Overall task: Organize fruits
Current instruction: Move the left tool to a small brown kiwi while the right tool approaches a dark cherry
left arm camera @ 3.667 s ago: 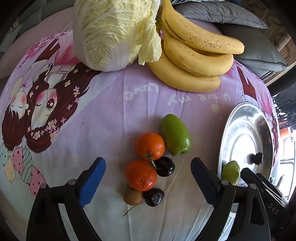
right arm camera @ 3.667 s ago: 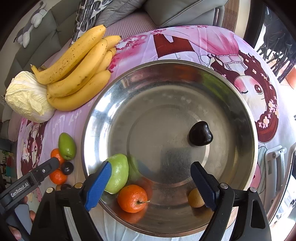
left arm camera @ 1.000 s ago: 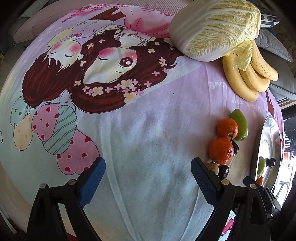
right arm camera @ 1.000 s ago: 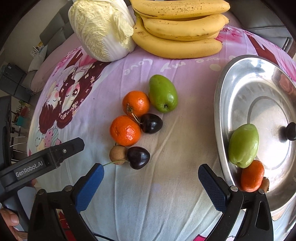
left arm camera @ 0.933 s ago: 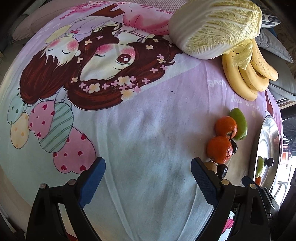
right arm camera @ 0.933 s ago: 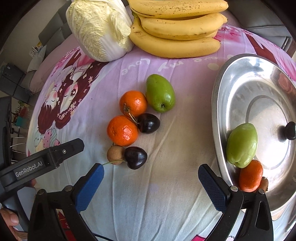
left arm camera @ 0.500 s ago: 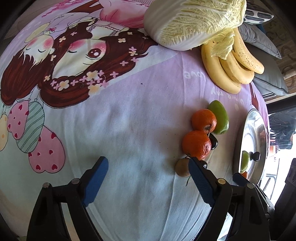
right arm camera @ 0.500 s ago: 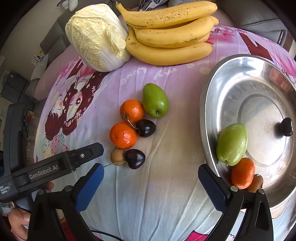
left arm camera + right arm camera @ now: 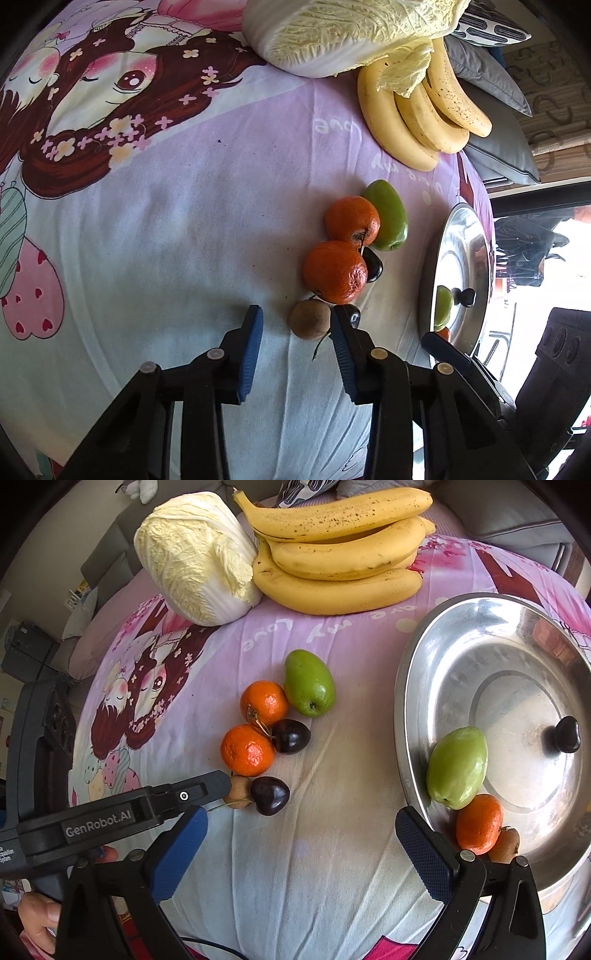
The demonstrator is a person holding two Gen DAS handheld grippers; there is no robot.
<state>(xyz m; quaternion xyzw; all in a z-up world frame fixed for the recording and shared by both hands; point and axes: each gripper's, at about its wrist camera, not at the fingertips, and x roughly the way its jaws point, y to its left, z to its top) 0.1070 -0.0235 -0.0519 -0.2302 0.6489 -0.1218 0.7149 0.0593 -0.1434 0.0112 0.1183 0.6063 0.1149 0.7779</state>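
A small brown fruit (image 9: 309,319) lies on the cloth beside a dark cherry (image 9: 269,795), two oranges (image 9: 247,750), another cherry (image 9: 290,736) and a green fruit (image 9: 308,682). My left gripper (image 9: 295,325) is open but partly narrowed, its fingertips on either side of the brown fruit (image 9: 238,788) without clamping it. My right gripper (image 9: 301,834) is open and empty above the cloth, between the fruit cluster and the steel plate (image 9: 436,657). The plate holds a green fruit (image 9: 457,767), an orange (image 9: 478,823), a brown fruit (image 9: 505,845) and a cherry (image 9: 566,734).
A napa cabbage (image 9: 195,557) and a bunch of bananas (image 9: 340,550) lie at the far side of the cartoon-print cloth (image 9: 166,229). Grey cushions (image 9: 495,85) lie behind them. The plate (image 9: 458,273) sits at the right edge of the surface.
My left gripper has moved right and forward to the brown fruit and its jaws have narrowed around it. My right gripper has pulled back a little and stayed open.
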